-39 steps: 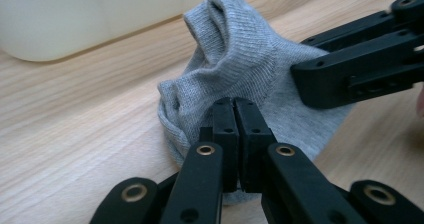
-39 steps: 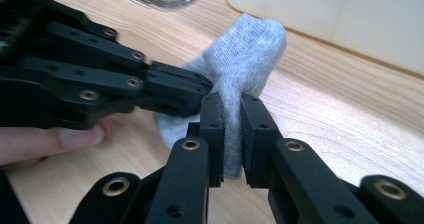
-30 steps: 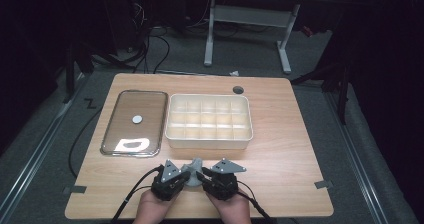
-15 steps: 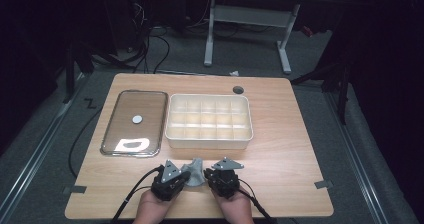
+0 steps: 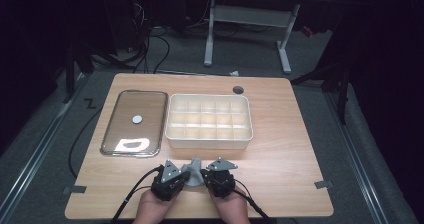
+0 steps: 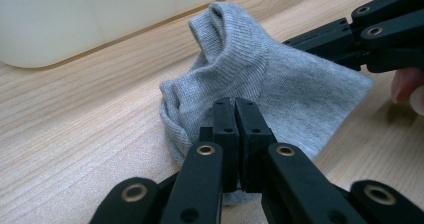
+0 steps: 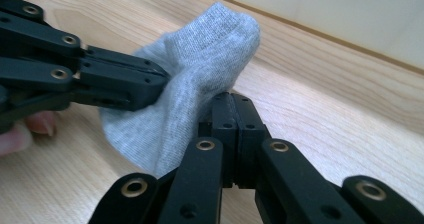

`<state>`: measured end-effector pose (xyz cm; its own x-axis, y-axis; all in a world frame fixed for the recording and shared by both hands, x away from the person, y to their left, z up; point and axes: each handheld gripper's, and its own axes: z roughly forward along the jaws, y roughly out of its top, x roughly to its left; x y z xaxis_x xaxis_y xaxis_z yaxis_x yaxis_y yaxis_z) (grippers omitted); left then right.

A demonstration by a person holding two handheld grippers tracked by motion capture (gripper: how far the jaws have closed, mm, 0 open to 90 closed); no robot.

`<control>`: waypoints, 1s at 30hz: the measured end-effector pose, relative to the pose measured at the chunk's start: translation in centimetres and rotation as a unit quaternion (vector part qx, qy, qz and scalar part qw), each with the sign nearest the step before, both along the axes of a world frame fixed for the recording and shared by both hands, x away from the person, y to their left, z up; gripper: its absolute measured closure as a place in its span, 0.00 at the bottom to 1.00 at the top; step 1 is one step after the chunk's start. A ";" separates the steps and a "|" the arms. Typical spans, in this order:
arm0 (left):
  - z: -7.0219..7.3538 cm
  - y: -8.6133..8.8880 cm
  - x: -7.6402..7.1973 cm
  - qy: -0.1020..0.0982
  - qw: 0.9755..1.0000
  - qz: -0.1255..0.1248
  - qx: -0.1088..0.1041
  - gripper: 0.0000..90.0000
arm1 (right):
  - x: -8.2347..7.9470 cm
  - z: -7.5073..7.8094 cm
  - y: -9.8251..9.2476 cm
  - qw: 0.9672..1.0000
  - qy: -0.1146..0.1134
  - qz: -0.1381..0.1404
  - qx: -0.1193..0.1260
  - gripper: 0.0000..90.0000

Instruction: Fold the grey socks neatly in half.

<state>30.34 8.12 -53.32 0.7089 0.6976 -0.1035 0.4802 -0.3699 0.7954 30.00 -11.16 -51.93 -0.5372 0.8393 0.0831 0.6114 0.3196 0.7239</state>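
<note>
Dark room, grey carpeted floor (image 5: 310,109), white-legged desk (image 5: 250,19) behind the wooden table (image 5: 295,149).

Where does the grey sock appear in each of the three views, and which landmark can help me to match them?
High view: the grey sock lies near the table's front edge, between the two grippers.
Left gripper view: the sock is at the centre, above the closed jaws.
Right gripper view: the sock is centre-left, above the closed jaws.
Shared landmark: the cream compartment tray behind the sock, seen as a pale wall upper left and upper right.
</note>
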 end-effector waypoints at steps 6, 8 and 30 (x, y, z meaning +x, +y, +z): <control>0.0 0.0 0.0 -0.001 1.000 0.001 0.002 0.98 | -0.2 0.8 1.0 1.000 -0.013 0.018 0.000 1.00; 0.0 0.0 0.0 -0.002 1.000 0.002 0.002 0.98 | -0.1 0.9 1.2 1.000 -0.013 0.022 0.000 1.00; 0.2 0.7 0.2 0.014 1.000 0.002 -0.026 0.91 | -0.3 1.3 1.5 0.999 -0.030 0.028 0.015 1.00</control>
